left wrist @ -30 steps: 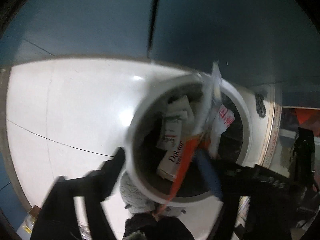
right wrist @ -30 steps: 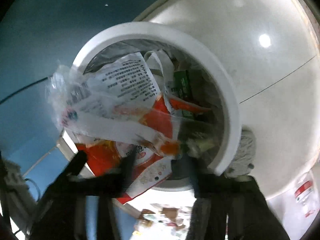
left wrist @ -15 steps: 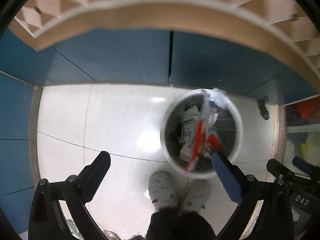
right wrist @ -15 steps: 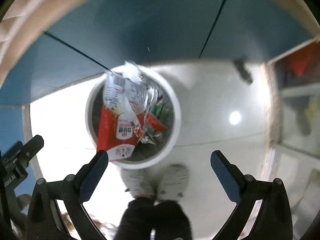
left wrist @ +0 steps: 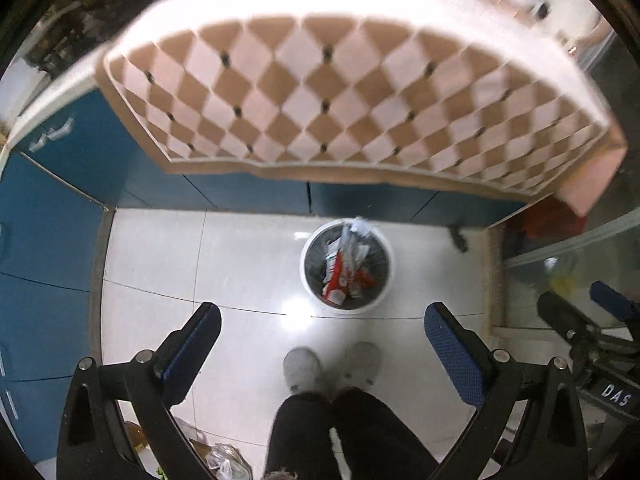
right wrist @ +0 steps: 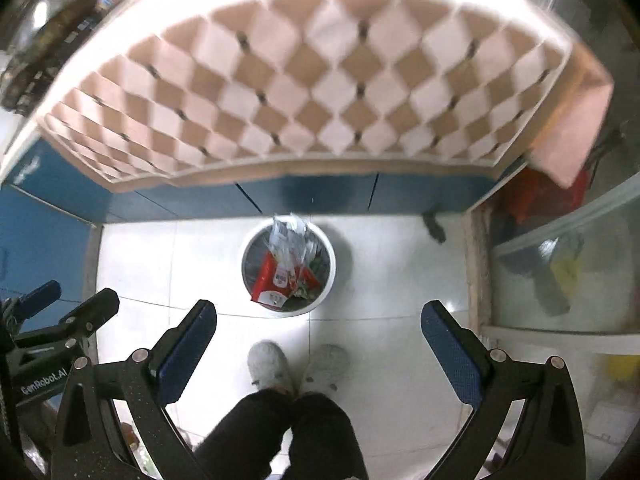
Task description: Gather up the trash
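Note:
A round white trash bin [left wrist: 384,296] stands on the white tiled floor below, also in the right wrist view [right wrist: 320,302]. It holds red and white wrappers [left wrist: 340,270] and crumpled clear plastic [right wrist: 290,236] that stick up above its rim. My left gripper [left wrist: 322,326] is open and empty, high above the floor. My right gripper [right wrist: 318,322] is open and empty, at about the same height. Each gripper shows at the edge of the other's view.
A table with a brown and white checked cloth [left wrist: 340,92] overhangs the bin's far side. Blue cabinet fronts [left wrist: 40,220] line the back and left. The person's feet in grey slippers [left wrist: 304,368] stand just before the bin. A glass-fronted unit [right wrist: 560,264] is at right.
Both grippers have risen far up from the bin's mouth. The red and white wrapper that the right gripper held over the bin now lies inside it, and both grippers are open.

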A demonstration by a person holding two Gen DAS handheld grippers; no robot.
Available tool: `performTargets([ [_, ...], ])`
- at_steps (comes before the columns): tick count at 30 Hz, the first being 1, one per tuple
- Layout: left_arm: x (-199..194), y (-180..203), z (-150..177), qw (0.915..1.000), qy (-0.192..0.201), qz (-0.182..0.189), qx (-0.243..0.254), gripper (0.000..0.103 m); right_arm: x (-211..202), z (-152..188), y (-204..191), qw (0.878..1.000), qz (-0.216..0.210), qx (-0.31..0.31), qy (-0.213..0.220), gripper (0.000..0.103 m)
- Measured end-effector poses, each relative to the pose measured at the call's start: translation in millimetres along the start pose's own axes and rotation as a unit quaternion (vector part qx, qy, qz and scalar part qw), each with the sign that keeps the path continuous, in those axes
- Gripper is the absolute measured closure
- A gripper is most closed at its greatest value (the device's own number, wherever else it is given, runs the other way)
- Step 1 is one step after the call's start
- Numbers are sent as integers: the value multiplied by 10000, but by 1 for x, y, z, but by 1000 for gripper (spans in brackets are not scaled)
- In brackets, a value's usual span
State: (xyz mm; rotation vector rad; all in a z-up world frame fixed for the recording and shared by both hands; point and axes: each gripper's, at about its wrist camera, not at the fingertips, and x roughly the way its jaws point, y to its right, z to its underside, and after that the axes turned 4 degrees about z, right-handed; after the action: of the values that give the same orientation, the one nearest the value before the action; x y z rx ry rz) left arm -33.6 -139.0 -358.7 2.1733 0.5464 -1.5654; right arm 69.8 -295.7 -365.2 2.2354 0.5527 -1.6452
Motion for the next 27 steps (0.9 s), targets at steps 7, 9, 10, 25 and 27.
performTargets([
  [7, -101, 9, 5, 9987, 449, 206, 144, 0, -126, 11, 6, 9989, -51, -50, 454, 0],
  [9, -126, 8, 7, 9977, 574, 290, 211, 0, -159, 15, 7, 9982, -136, 27, 585, 0],
  [10, -139, 7, 9, 9971, 643, 321, 248, 0, -174, 18, 7, 9977, -157, 78, 652, 0],
  [25, -255, -9, 35, 9851, 885, 1394, 472, 0, -317, 64, -14, 9907, -769, 302, 1083, 0],
  [27, -264, -10, 37, 9842, 943, 1436, 429, 0, -326, 68, -17, 9899, -918, 224, 1061, 0],
])
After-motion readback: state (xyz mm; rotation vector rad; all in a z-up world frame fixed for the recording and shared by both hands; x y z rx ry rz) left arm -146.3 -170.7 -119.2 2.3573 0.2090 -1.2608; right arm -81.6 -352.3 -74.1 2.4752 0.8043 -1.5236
